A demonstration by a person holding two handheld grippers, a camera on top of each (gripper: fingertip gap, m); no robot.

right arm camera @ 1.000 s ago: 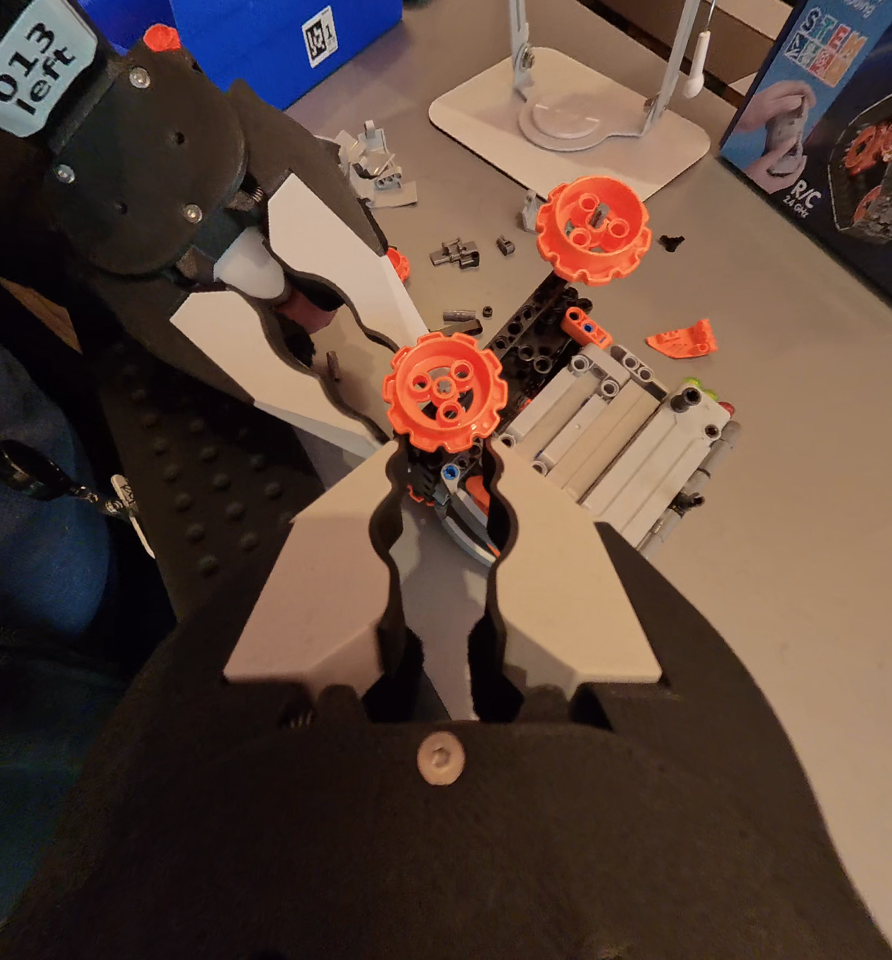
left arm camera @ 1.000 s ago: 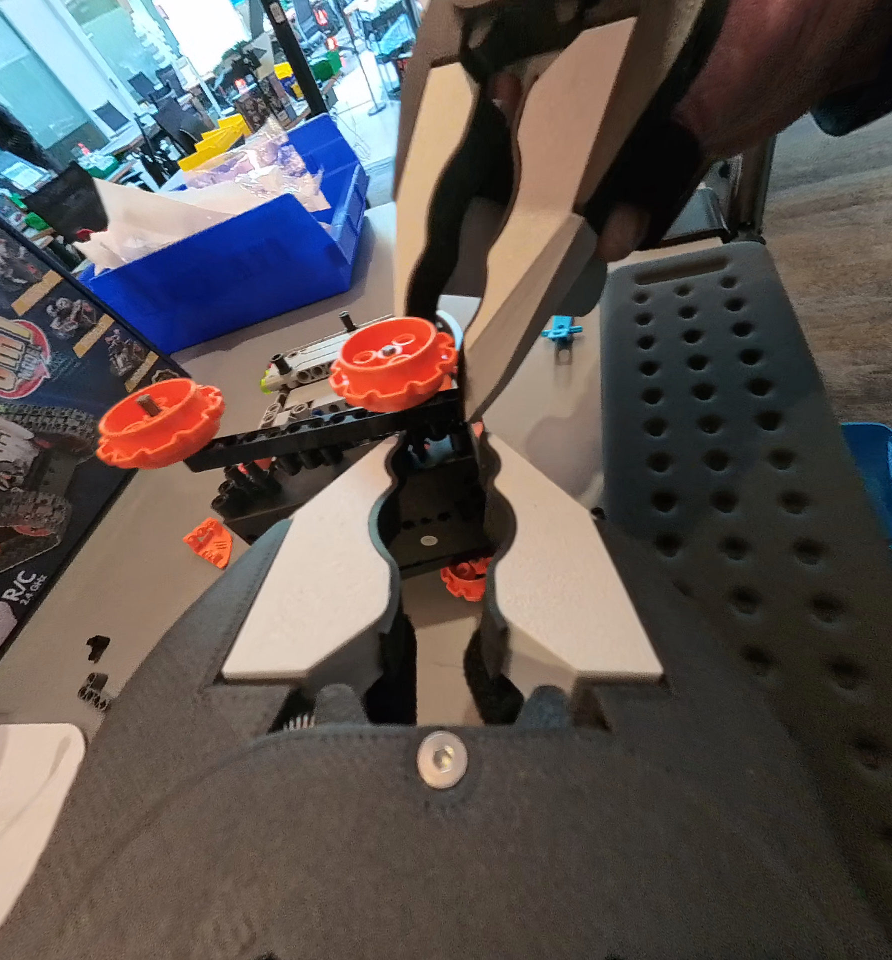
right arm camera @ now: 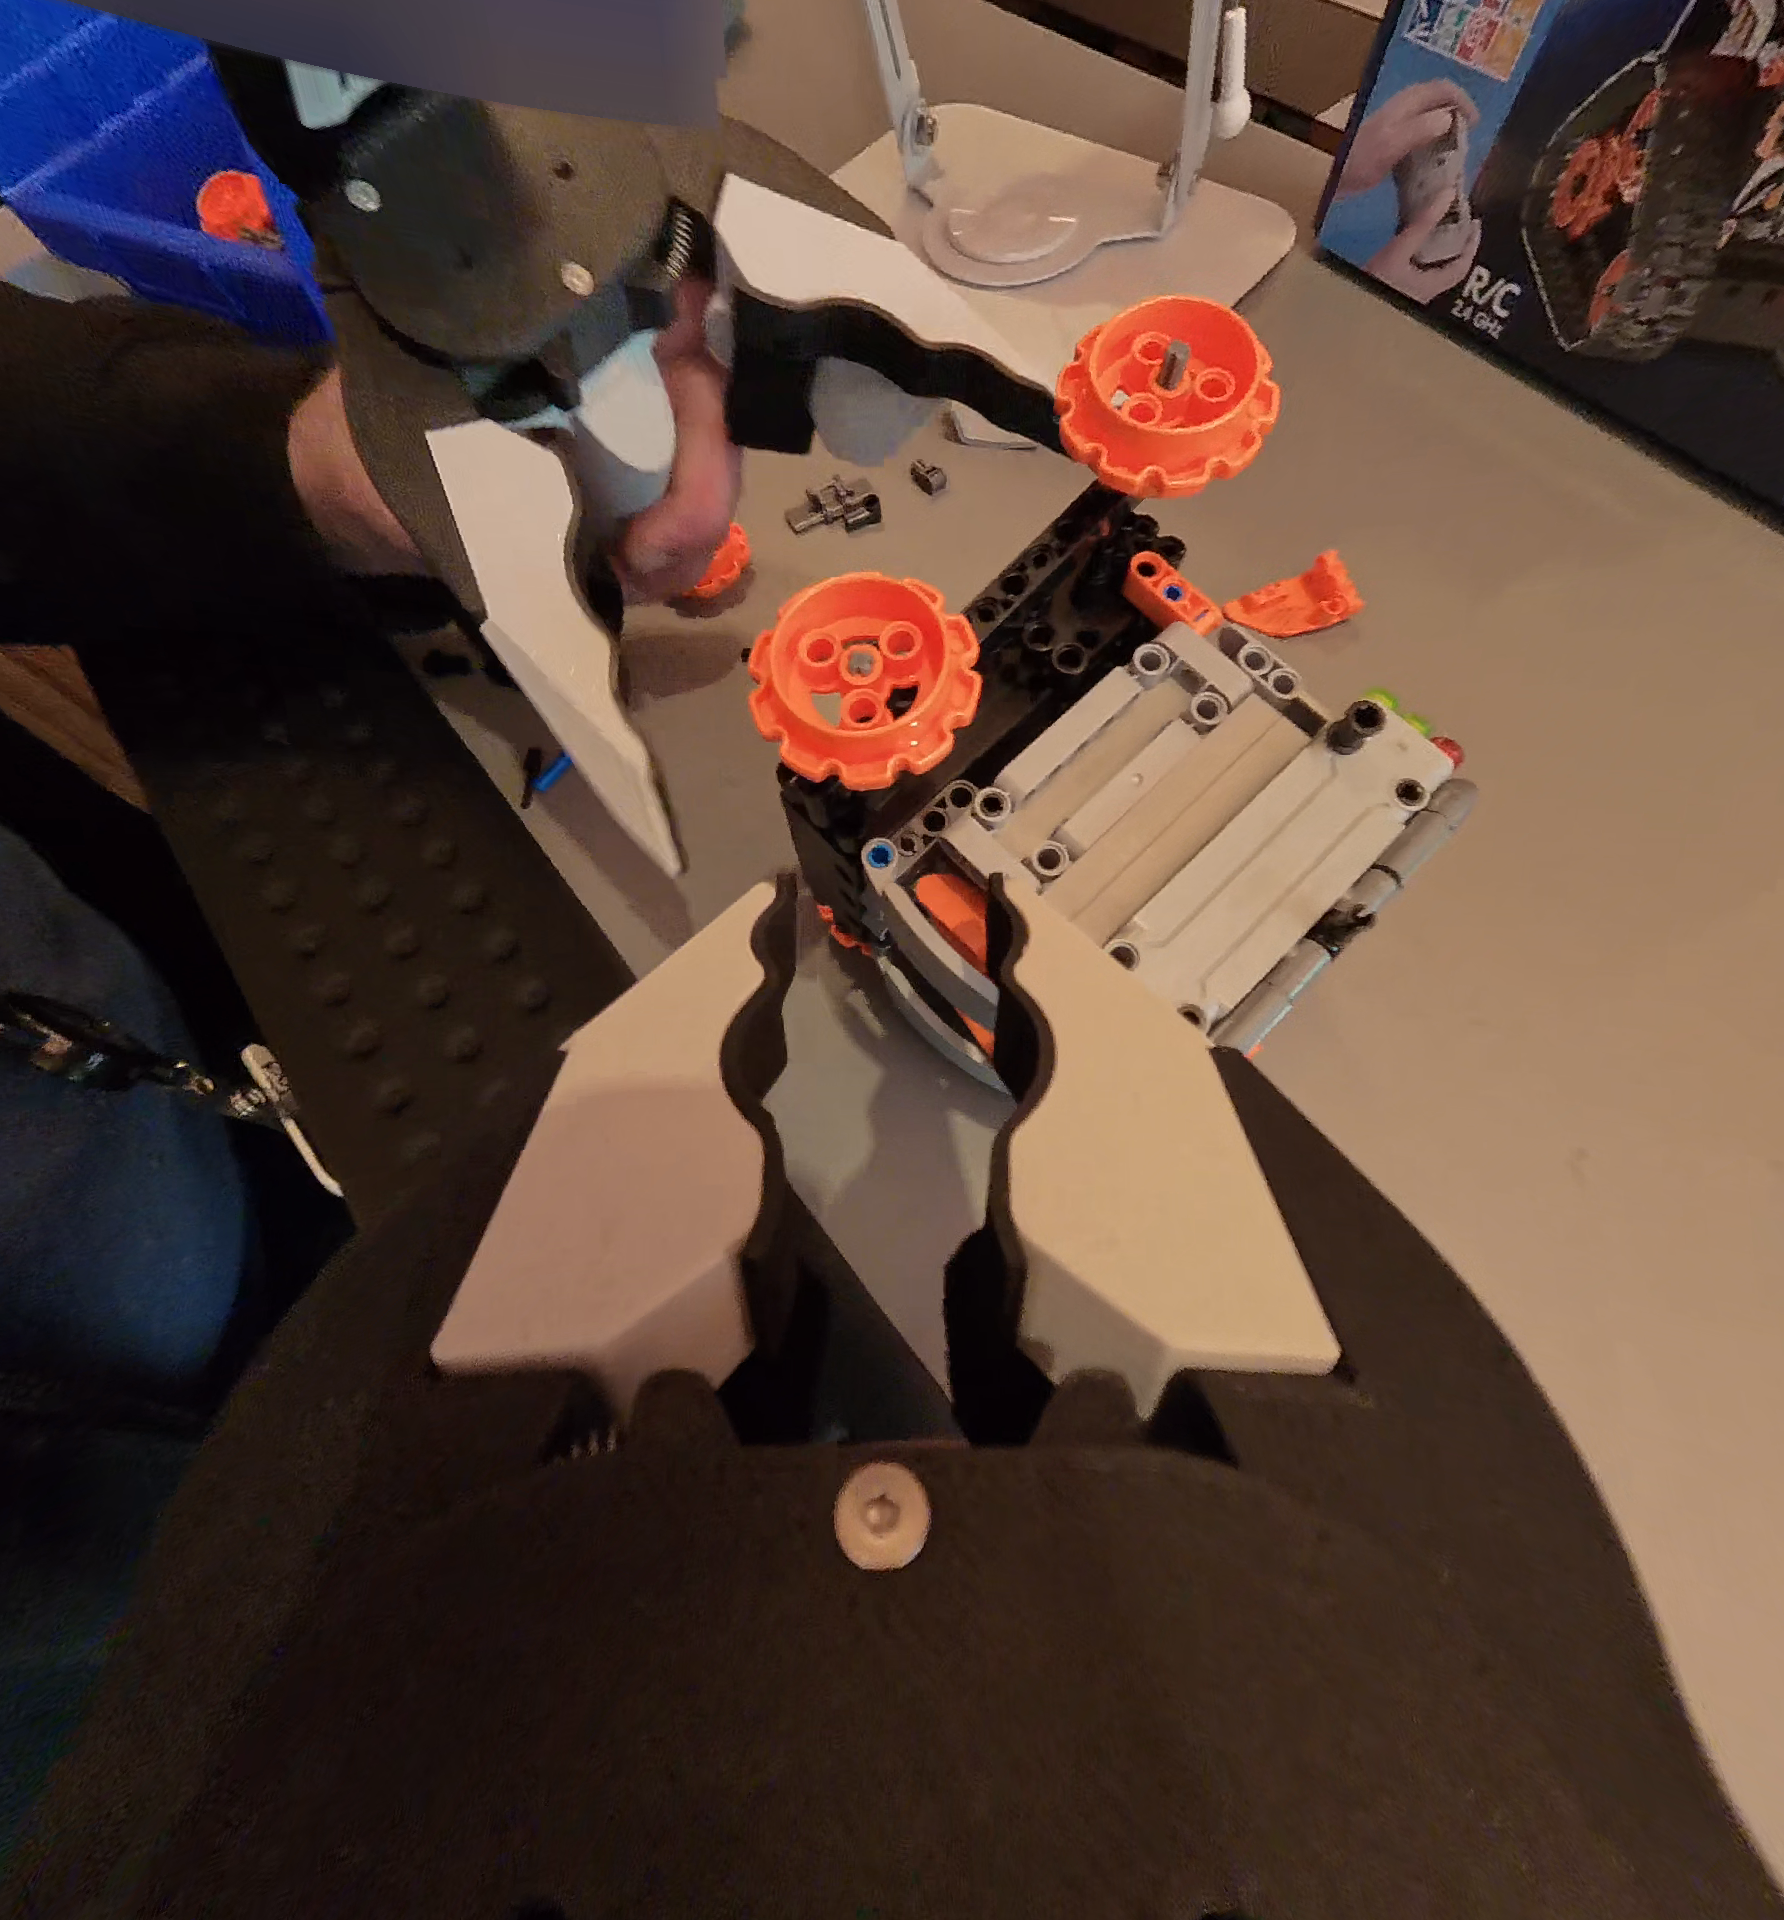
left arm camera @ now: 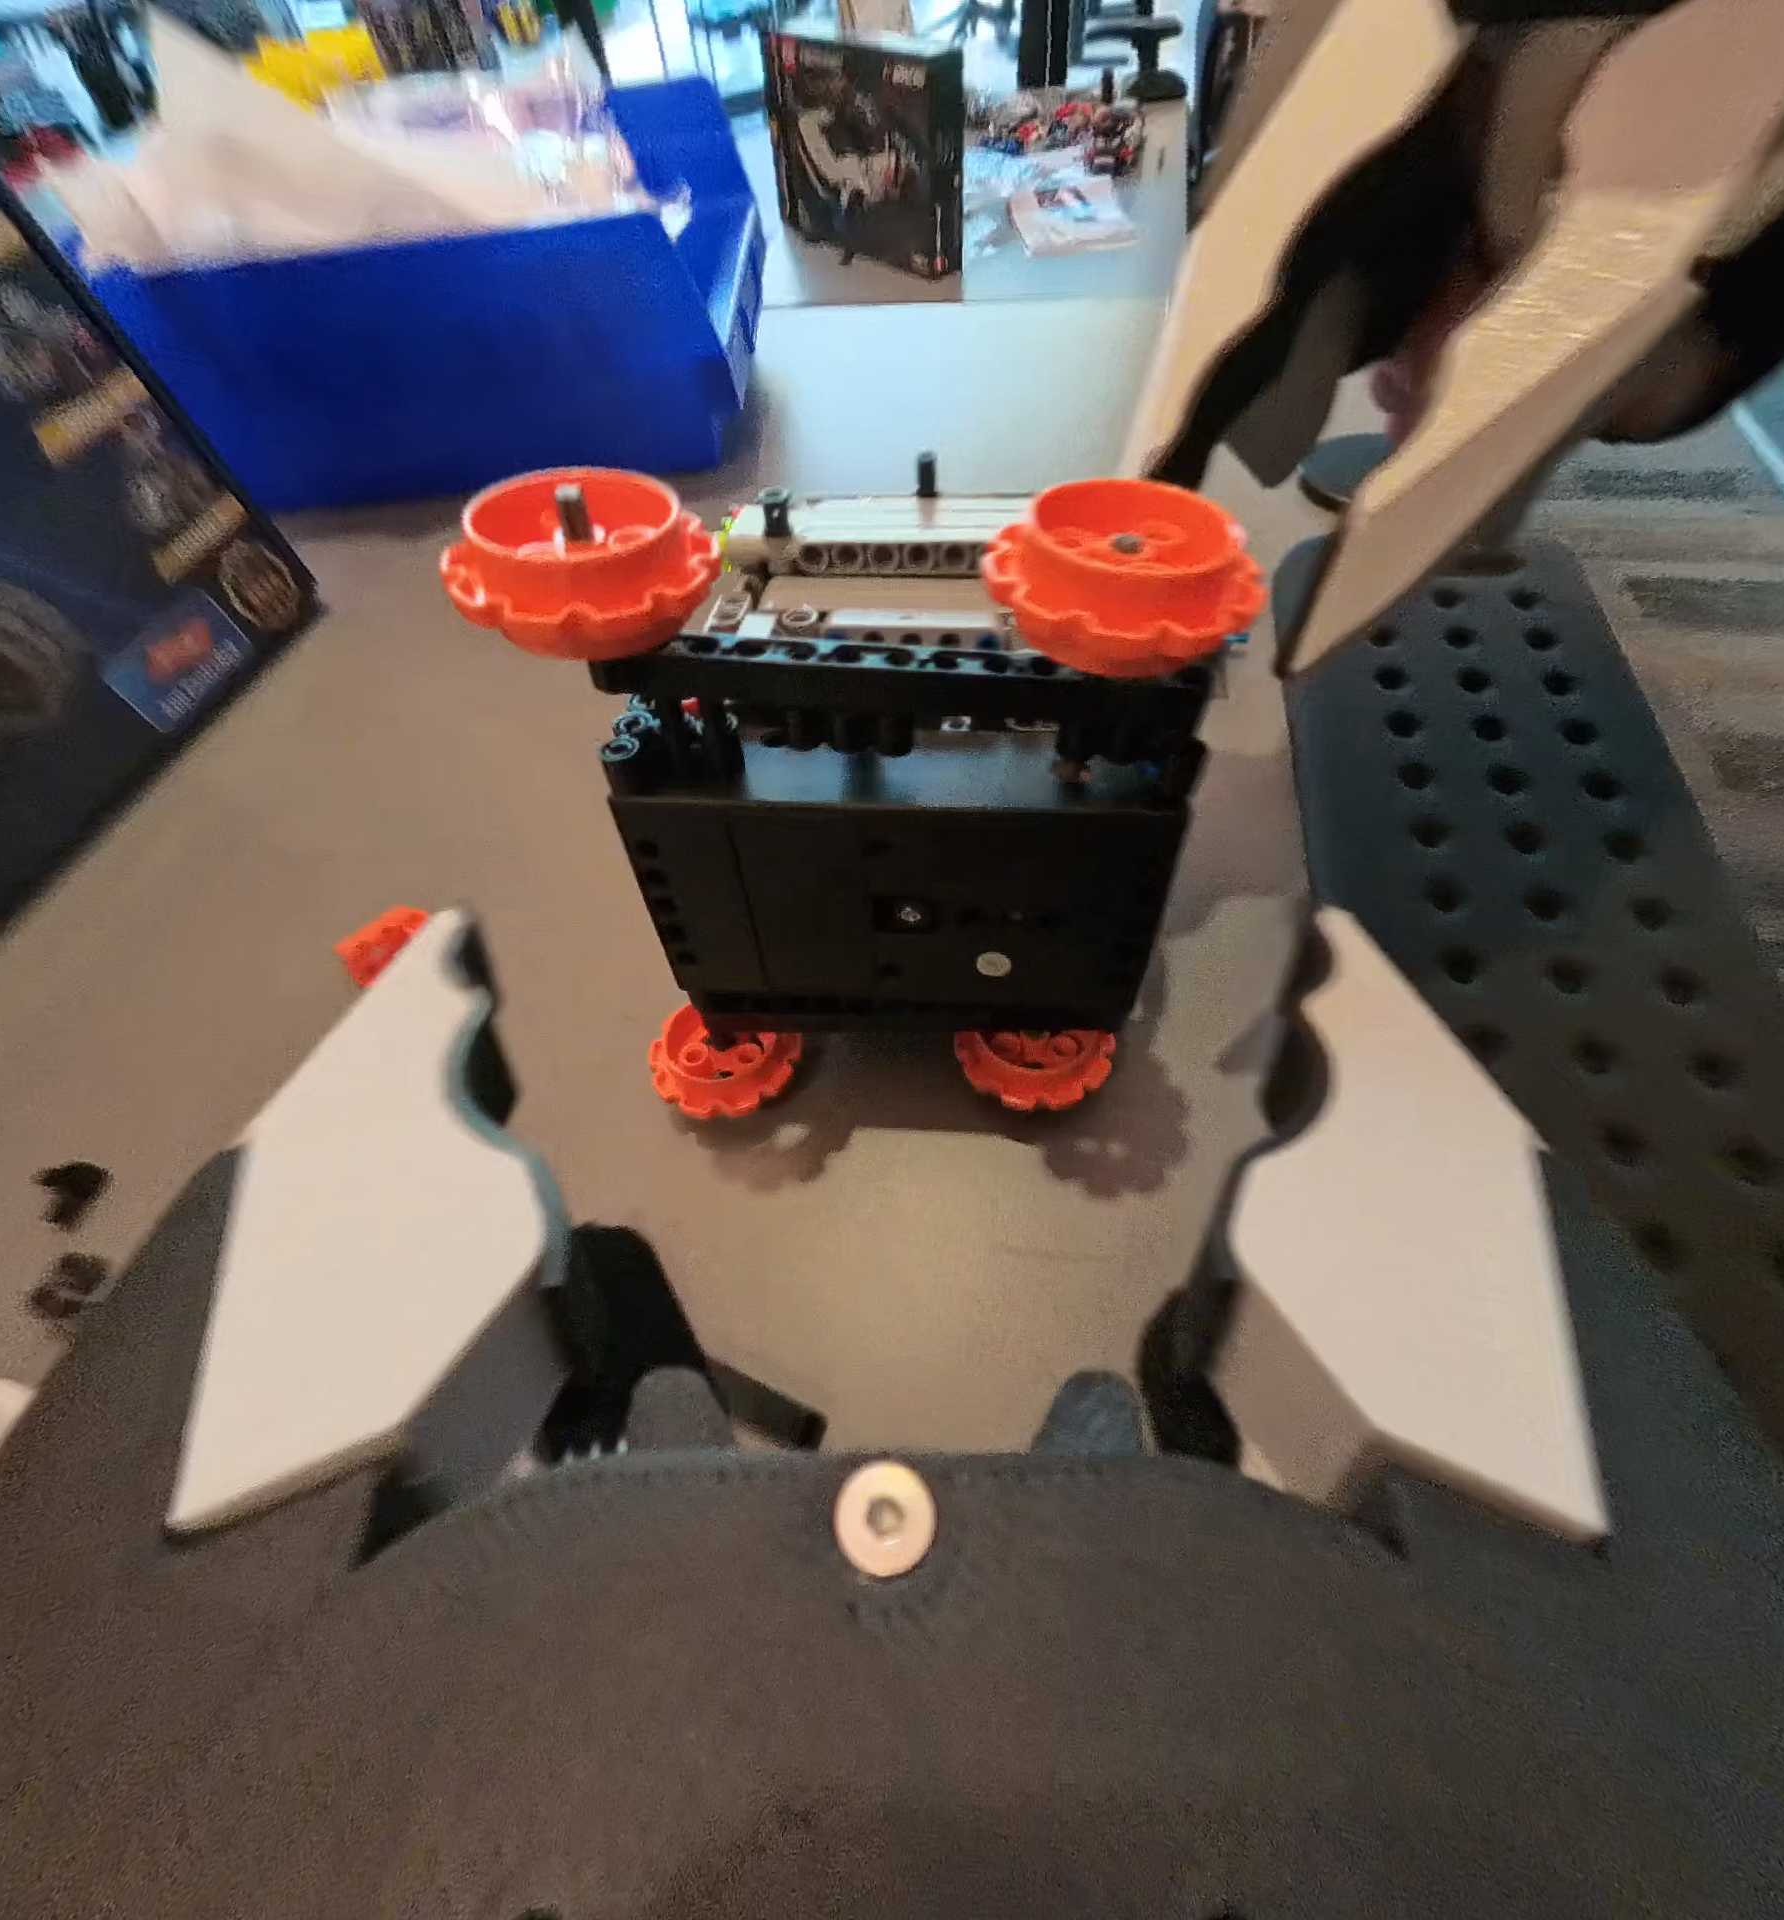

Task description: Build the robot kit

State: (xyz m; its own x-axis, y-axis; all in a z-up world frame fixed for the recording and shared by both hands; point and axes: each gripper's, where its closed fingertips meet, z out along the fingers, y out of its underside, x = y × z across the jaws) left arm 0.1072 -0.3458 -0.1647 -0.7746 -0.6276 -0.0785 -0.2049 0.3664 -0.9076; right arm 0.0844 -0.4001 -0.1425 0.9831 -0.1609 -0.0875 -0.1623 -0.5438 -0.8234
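A toy-brick vehicle model (left arm camera: 898, 894) stands on the grey table (left arm camera: 296, 831). It has a black block body, two large orange wheels (left arm camera: 576, 561) on top and two small orange wheels (left arm camera: 727, 1060) at its foot. My left gripper (left arm camera: 893, 930) is wide open and empty, drawn back, with the black body just ahead of its tips. My right gripper (right arm camera: 893, 894) is shut on the model's near corner (right arm camera: 929, 935), on a grey curved part. In the left wrist view the right gripper (left arm camera: 1231, 566) reaches down beside the right orange wheel (left arm camera: 1127, 571). The open left gripper (right arm camera: 862, 634) shows in the right wrist view.
A blue bin (left arm camera: 431, 364) with paper and bags stands behind the model. A toy box (left arm camera: 57, 520) stands at the left. A black perforated chair seat (left arm camera: 1542, 883) lies at the right. A white stand base (right arm camera: 1054, 208), small dark parts (right arm camera: 836, 506) and an orange piece (right arm camera: 1293, 603) lie on the table.
My left gripper has opened, let go of the model's black body and drawn back. My right gripper has kept its hold on the model's corner.
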